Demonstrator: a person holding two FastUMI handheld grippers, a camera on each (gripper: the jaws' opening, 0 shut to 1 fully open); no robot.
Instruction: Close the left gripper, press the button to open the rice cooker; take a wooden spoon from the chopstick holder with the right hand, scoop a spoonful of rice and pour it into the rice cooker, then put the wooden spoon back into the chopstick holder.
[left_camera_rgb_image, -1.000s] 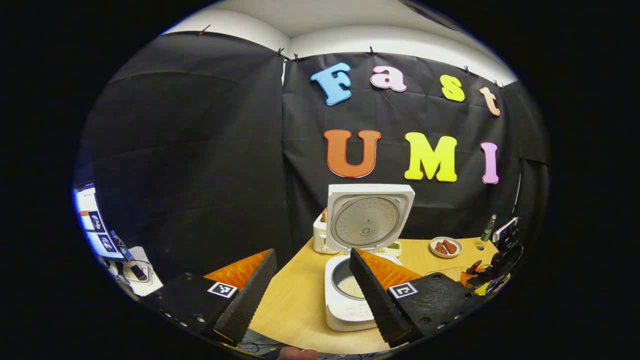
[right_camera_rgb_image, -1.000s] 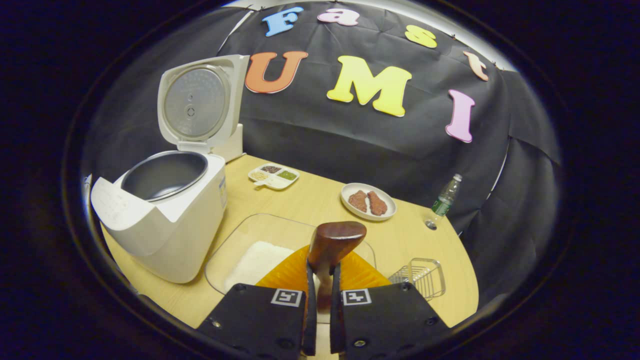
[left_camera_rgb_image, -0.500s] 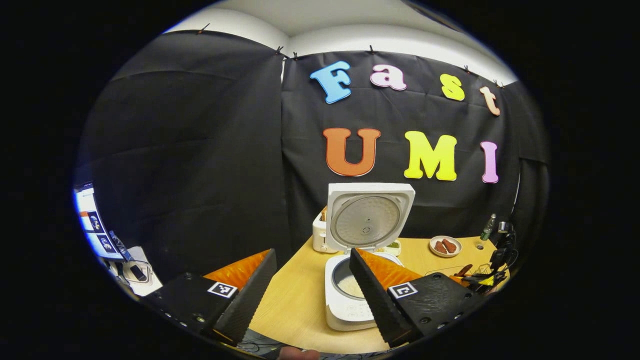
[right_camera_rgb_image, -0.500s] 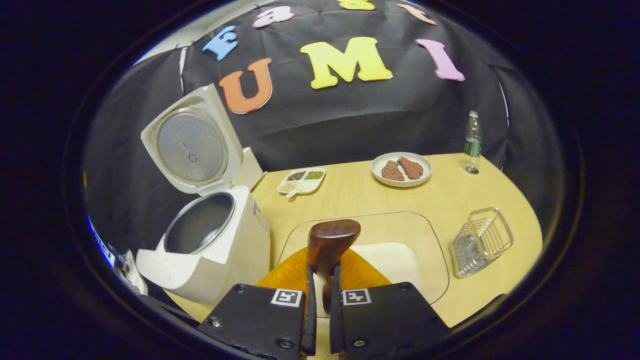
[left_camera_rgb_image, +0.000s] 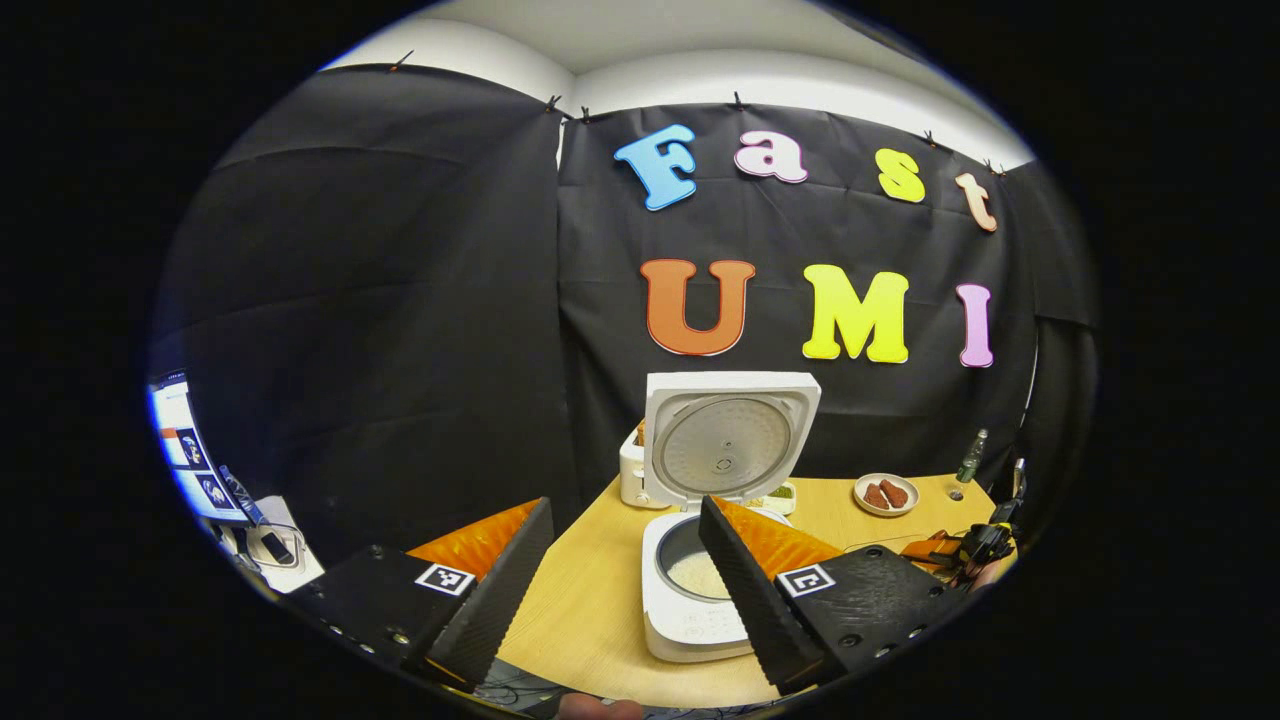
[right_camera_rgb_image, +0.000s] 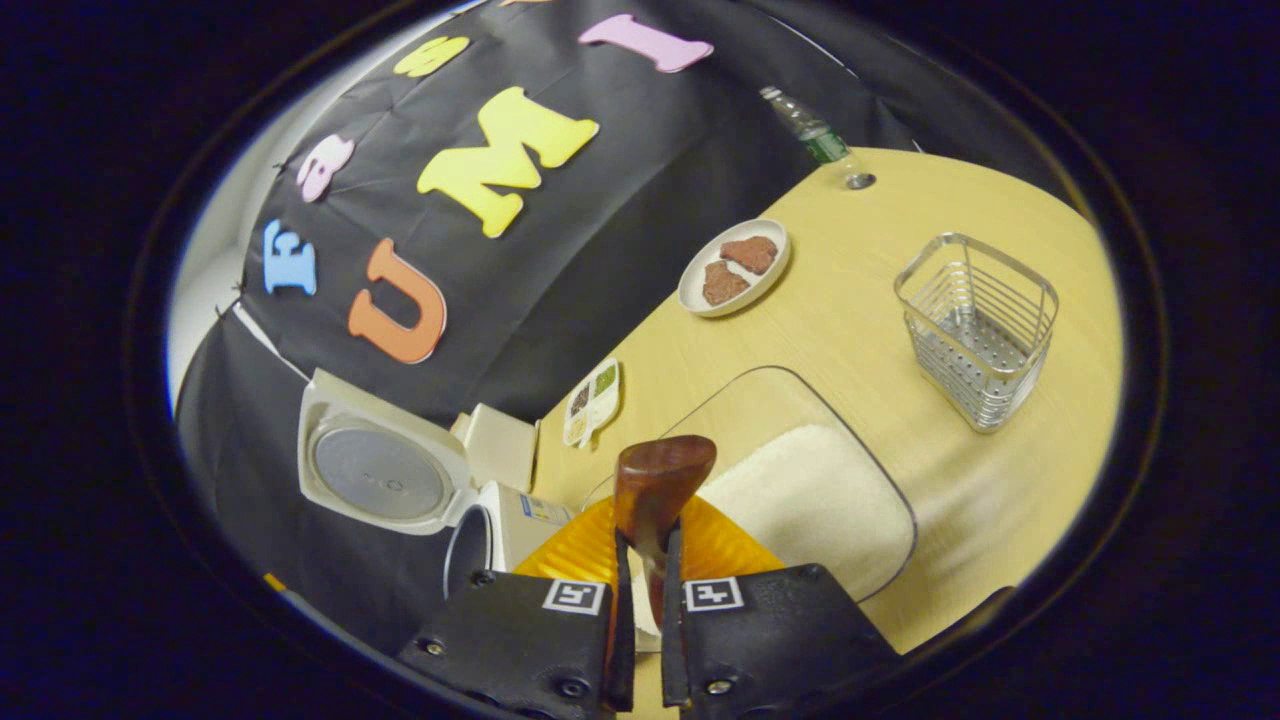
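Looking along the left gripper (left_camera_rgb_image: 625, 560), its two black fingers (left_camera_rgb_image: 500, 590) stand spread wide with nothing between them, low at 6 o'clock in the left gripper view. Between and beyond them sits the white rice cooker (left_camera_rgb_image: 690, 610) on the wooden table (left_camera_rgb_image: 590, 610), lid (left_camera_rgb_image: 728, 438) upright and open, a patch of white rice showing in its pot. A plate of brown food (left_camera_rgb_image: 886, 494) lies at 3 o'clock from the cooker, a green-labelled bottle (left_camera_rgb_image: 968, 458) just past it, and the other gripper (left_camera_rgb_image: 975, 548) shows small at the table's right edge. In the right gripper view, tilted hard, the right gripper (right_camera_rgb_image: 640, 600) has its fingers pressed together on the wooden spoon (right_camera_rgb_image: 655, 490), pinching the handle while the dark bowl juts up at centre. Directly behind the spoon lies a clear glass tray (right_camera_rgb_image: 880, 480) holding white rice. The wire chopstick holder (right_camera_rgb_image: 978, 328) stands at 2 o'clock, well apart from the spoon. The open cooker appears at 9 o'clock, with a small divided dish (right_camera_rgb_image: 592, 400) near it.
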